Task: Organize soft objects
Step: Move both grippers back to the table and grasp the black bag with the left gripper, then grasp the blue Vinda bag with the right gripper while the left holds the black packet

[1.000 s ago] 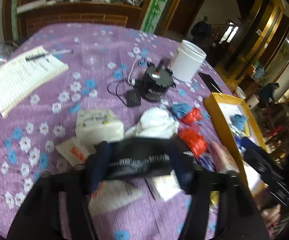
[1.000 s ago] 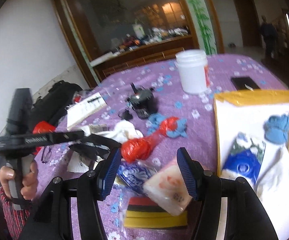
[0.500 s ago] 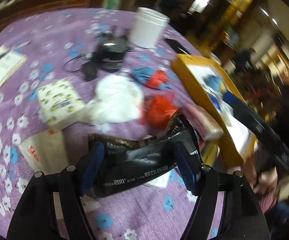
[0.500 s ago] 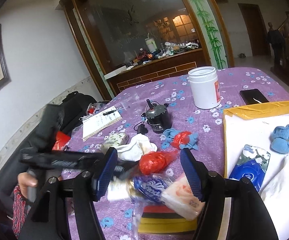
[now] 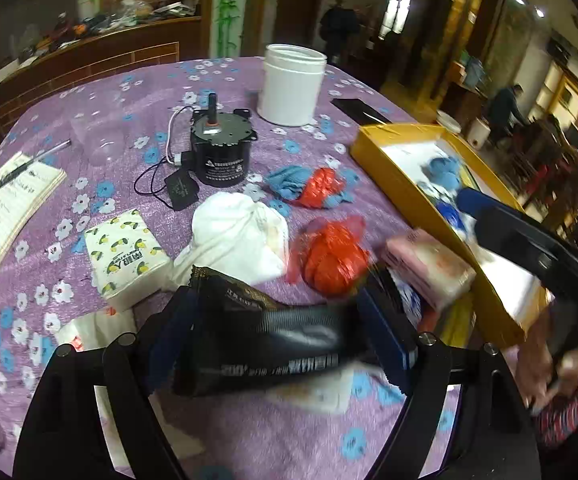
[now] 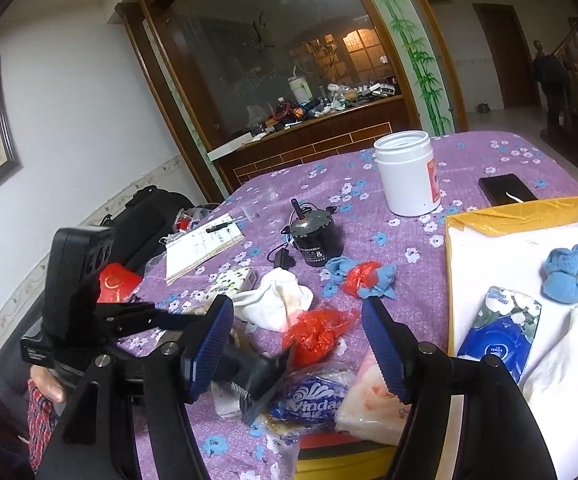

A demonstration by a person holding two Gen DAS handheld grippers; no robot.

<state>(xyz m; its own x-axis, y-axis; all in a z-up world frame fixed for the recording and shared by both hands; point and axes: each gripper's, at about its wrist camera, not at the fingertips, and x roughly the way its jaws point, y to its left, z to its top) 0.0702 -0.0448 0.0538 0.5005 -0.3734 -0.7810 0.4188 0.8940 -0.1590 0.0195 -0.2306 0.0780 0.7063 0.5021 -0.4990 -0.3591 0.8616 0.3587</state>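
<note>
My left gripper (image 5: 277,328) holds a black soft packet (image 5: 273,340) above the purple cloth; its jaws are opening, but the packet still reaches both pads. In the right wrist view the packet (image 6: 249,376) hangs beside a blue tissue pack (image 6: 313,400) and a pink one (image 6: 373,396). My right gripper (image 6: 297,344) is open above a red plastic bag (image 6: 313,332), with nothing between its pads. The yellow tray (image 6: 509,216) at the right holds a blue cloth (image 6: 565,276), a blue tissue pack (image 6: 497,336) and a white cloth. A white cloth (image 5: 237,236) and a lemon-print tissue pack (image 5: 125,256) lie on the table.
A black motor with a cable (image 5: 221,152) and a white jar (image 5: 293,84) stand at the back. A notebook with a pen (image 5: 9,204) lies far left and a phone (image 6: 507,188) behind the tray. A black bag (image 6: 149,216) sits beyond the table's left edge.
My left gripper has rolled and carried the black packet right, toward the tissue packs by the tray. The right gripper has tilted up a little and its jaws stand slightly wider.
</note>
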